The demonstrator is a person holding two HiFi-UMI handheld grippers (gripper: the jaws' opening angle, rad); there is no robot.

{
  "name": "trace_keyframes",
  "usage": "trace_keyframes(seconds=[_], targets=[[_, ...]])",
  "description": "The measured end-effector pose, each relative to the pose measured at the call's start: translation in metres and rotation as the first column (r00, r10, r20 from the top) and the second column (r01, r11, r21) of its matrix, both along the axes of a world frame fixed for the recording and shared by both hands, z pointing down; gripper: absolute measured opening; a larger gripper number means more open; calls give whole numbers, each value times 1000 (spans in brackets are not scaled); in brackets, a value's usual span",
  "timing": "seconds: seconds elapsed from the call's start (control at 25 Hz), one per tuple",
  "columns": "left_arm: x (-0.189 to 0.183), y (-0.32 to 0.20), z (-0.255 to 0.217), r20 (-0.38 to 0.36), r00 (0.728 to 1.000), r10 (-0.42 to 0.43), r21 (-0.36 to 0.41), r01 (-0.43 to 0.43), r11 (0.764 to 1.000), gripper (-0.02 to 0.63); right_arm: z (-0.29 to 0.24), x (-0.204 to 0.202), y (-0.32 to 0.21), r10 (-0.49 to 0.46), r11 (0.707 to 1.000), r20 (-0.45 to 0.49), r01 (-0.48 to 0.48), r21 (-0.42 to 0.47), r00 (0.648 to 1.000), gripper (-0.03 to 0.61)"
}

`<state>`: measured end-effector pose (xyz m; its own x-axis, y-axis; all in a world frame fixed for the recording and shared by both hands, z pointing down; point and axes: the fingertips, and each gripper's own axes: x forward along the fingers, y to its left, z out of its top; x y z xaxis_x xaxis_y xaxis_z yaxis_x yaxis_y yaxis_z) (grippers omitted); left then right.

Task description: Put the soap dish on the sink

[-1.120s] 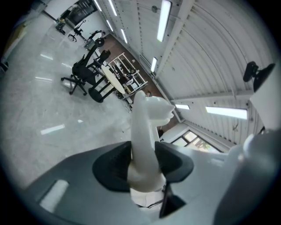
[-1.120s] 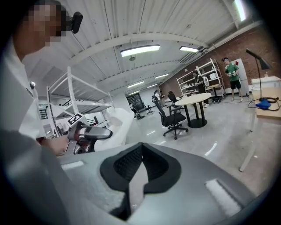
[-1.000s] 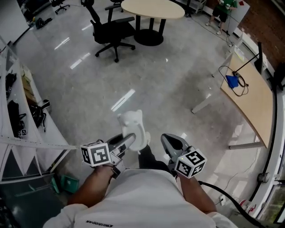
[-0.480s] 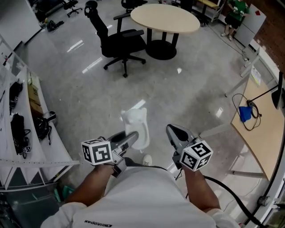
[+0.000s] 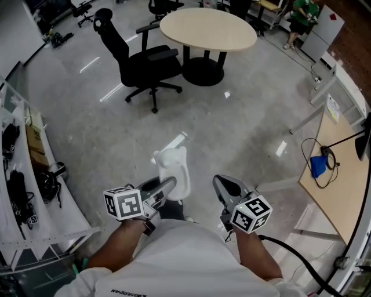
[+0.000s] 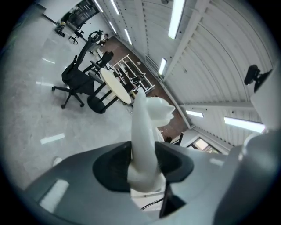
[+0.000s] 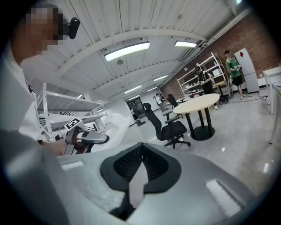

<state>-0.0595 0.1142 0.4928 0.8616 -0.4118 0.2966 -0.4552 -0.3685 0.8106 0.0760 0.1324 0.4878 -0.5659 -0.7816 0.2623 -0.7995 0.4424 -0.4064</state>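
The white soap dish [image 5: 173,167] stands on edge between the jaws of my left gripper [image 5: 166,187], which is shut on its lower end. In the left gripper view the soap dish [image 6: 142,132] rises from between the black pads of the left gripper [image 6: 143,165]. My right gripper [image 5: 228,187] is held level beside it, shut with nothing between its fingers. The right gripper view shows the right gripper [image 7: 141,151] with its pad tips meeting. To its left there are the left gripper [image 7: 88,137] and the soap dish [image 7: 110,126]. No sink is in view.
Ahead stand a round beige table [image 5: 207,28] and a black office chair [image 5: 142,61] on a glossy grey floor [image 5: 243,122]. White shelving [image 5: 29,174] runs along the left. A wooden desk [image 5: 342,174] with a blue item [image 5: 317,165] is at the right. A person [image 5: 298,11] stands far back.
Both grippers have travelled forward over the floor together. The table and chair now lie nearer and lower in the head view. The soap dish stays in the left gripper.
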Motion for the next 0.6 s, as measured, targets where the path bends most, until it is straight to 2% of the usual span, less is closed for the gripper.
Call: trace_keyframes(seconds=[0.2,0.36,0.6], targets=[[7,-65,-2,-67,998,14,-33,-16,999,179,-14,-1,-56,33,999,-28,-32,16,999,2],[17,-123,-17,-88,995,53,22,-52,998,179,-25,6,-106,43,999,-77,-41,28,996,2],[21,-199,-23,-105,989,109,65,-102,993,178,-29,2,-177,76,996,-94,-72,48,993,2]])
